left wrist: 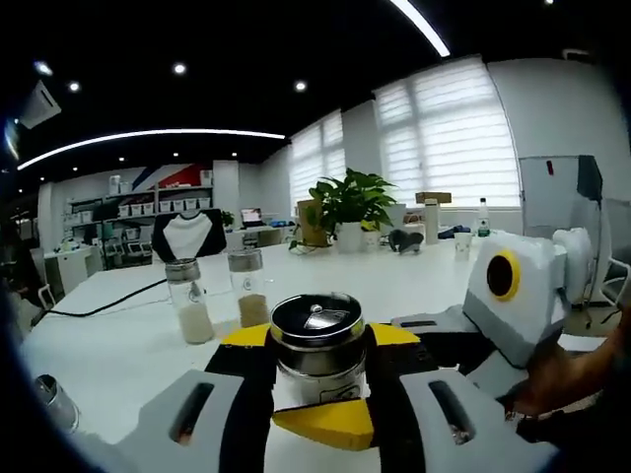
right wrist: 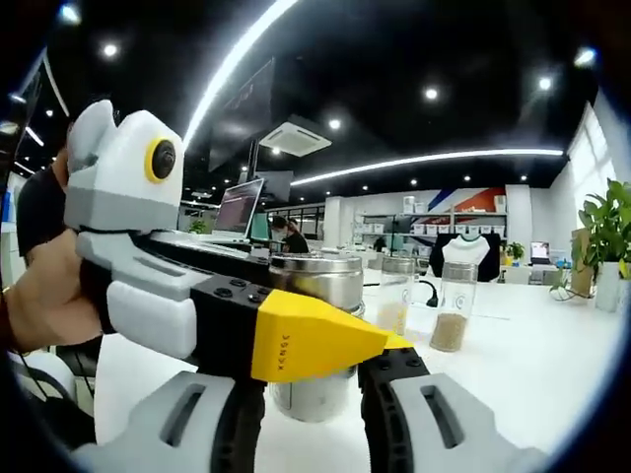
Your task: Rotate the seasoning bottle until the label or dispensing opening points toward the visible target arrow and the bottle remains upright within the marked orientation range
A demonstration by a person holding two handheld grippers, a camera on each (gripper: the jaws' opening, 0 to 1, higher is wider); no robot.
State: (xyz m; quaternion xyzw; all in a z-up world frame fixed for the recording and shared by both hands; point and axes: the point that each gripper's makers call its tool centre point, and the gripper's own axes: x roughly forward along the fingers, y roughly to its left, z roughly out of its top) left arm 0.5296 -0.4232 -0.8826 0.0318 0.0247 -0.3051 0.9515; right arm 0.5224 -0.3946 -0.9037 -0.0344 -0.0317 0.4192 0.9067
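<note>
White glossy table (left wrist: 128,345) bears round steel-lidded seasoning bottle (left wrist: 317,350), upright.

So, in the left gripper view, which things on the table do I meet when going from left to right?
Jar of white powder → jar of brown powder → seasoning bottle → right gripper.

Seasoning bottle (left wrist: 317,350): short, squat jar with a brushed-metal body and a dark glossy lid carrying a small silver emblem at its centre. Stands upright on the white table (left wrist: 118,345). In the left gripper view it sits between black-and-yellow jaw tips, top face fully exposed. In the right gripper view the seasoning bottle (right wrist: 317,281) shows its steel wall and rim, lower body partly hidden. No label or opening discernible.
</note>
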